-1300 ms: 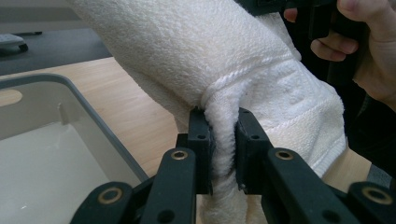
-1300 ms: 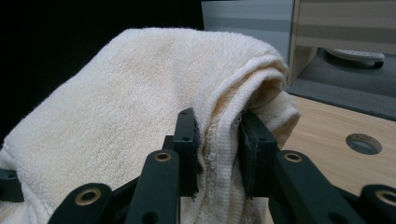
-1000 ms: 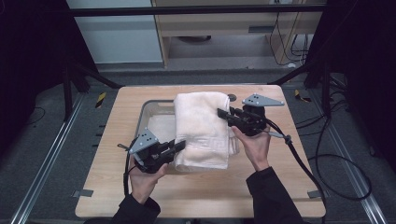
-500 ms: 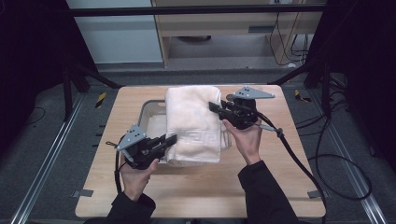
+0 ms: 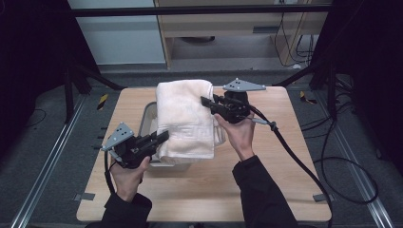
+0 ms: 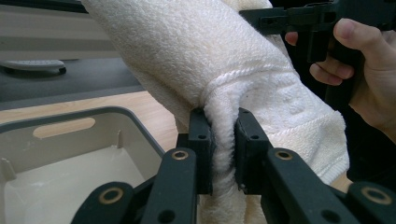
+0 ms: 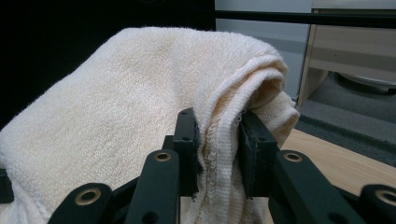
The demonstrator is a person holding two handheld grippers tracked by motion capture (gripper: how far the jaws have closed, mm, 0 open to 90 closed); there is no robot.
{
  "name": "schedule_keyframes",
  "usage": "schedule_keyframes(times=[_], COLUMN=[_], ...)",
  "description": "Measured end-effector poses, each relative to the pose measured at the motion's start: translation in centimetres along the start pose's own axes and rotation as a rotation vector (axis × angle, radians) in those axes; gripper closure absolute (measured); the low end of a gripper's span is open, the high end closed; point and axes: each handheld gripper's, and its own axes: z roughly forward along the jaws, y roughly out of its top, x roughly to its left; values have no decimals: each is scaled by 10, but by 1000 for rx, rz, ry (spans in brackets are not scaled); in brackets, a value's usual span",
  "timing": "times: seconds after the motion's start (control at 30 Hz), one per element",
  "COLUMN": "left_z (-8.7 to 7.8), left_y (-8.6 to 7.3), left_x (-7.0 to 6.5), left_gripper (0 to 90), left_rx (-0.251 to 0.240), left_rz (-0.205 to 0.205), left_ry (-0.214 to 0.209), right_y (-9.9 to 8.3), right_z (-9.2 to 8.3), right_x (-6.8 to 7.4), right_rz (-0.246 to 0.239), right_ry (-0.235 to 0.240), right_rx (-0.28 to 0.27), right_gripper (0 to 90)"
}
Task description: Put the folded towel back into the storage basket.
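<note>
Above the light wooden desk (image 5: pixel 285 156) and its grey plastic tub (image 5: pixel 148 115), the folded cream terry towel (image 5: pixel 184 118) hangs lifted, its long axis running from near to far. The left gripper (image 5: pixel 161 137) pinches its near corner, the right gripper (image 5: pixel 205 101) its far edge, both jaws clamped on cloth.

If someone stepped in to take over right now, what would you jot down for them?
Left gripper: shut on the near edge of the folded cream towel.
Right gripper: shut on the towel's far edge.
The towel hangs between both grippers above the grey tub on the wooden table.
Done: towel gripped at both ends and held up.
Left: whether it goes into the tub or elsewhere I cannot tell; keep both grips.
</note>
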Motion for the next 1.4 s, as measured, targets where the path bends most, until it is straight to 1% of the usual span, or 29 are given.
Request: schedule_keyframes(times=[0.13, 0.17, 0.33, 0.63, 0.83, 1.07, 1.4], left_z=[-4, -4, -8, -16, -19, -20, -11], left_y=[2, 2, 4, 6, 6, 3, -9], left_x=[5, 5, 12, 24, 34, 45, 61], left_gripper=[783, 783, 783, 783, 783, 783, 784], left_rx=[-7, -7, -9, -13, -7, -2, 40], left_rz=[-5, -5, -14, -20, -29, -39, -46], left_ry=[9, 9, 17, 41, 50, 65, 88], right_y=[3, 4, 7, 11, 13, 12, 0], right_z=[4, 8, 15, 31, 44, 59, 82], right_x=[2, 3, 7, 13, 17, 20, 17], right_rz=[-2, -2, -12, -7, -7, -8, 4], right_ry=[4, 8, 8, 19, 21, 20, 4], right_rx=[0, -1, -2, -4, 5, 21, 64], right_gripper=[714, 714, 715, 715, 715, 715, 715])
